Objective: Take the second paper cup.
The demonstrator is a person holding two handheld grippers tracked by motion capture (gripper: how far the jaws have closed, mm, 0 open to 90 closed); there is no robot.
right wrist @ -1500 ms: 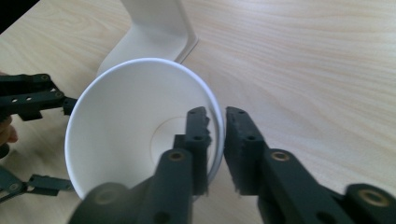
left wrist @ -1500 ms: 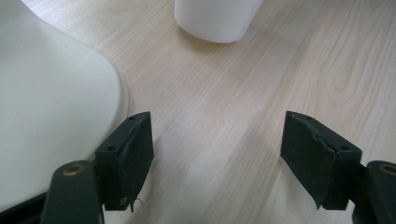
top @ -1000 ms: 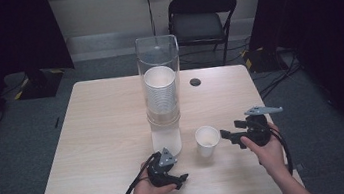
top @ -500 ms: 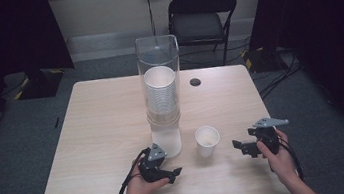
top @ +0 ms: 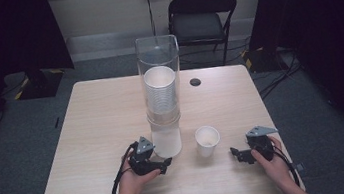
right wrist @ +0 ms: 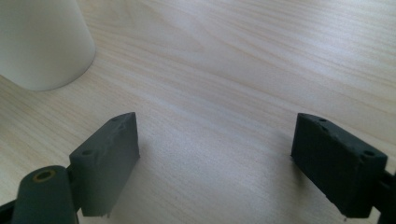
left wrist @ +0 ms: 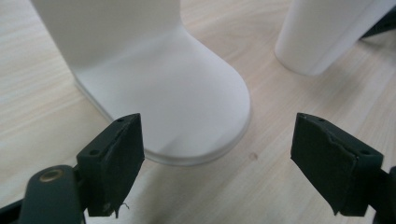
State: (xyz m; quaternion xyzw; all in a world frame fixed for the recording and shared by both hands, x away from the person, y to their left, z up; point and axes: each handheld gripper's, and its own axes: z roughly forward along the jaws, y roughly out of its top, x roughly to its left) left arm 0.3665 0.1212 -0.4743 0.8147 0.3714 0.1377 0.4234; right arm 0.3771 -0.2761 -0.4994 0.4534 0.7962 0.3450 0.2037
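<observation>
**A:** so what are the grippers doing here? starting from the fingers

**B:** left gripper has its jaws spread wide, they've just been opening, and nothing's pinched between them. In the left gripper view the rounded white base of the cup dispenser sits right ahead in the gap, untouched. Right gripper is wide too, just bare wood between its pads

**A:** and the cup?

**B:** a single white paper cup stands upright on the light wooden table, between the two grippers, just beside the dispenser's base. Neither gripper touches it. In the right gripper view it's off at the upper left, clear of the jaws

**A:** dispenser itself?

**B:** clear tube dispenser mid-table with a stack of white cups inside. Behind the table there's a black folding chair
</observation>
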